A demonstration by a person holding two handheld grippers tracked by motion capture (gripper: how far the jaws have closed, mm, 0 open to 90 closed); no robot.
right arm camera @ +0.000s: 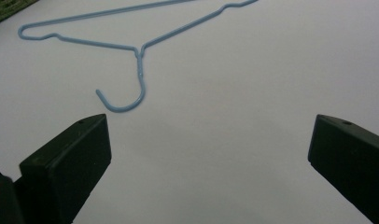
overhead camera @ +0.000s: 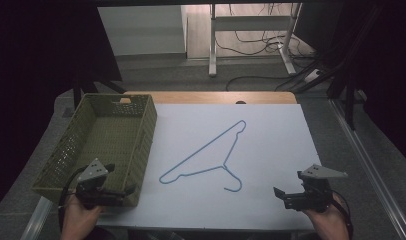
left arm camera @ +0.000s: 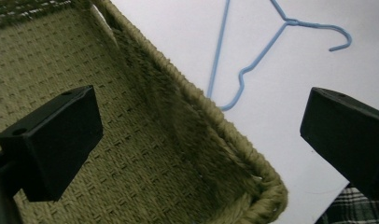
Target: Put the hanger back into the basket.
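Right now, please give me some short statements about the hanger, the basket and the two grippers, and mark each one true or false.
1. The blue hanger lies flat on the white table surface. True.
2. The hanger is inside the woven basket. False: it lies on the table beside the basket, to its right in the high view.
3. The left gripper has its jaws wide open at the basket's near corner. True.
4. The right gripper is shut on the hanger's hook. False: its jaws are open and hold nothing; the hook lies apart from them.
5. The basket holds folded clothes. False: its visible inside is bare.
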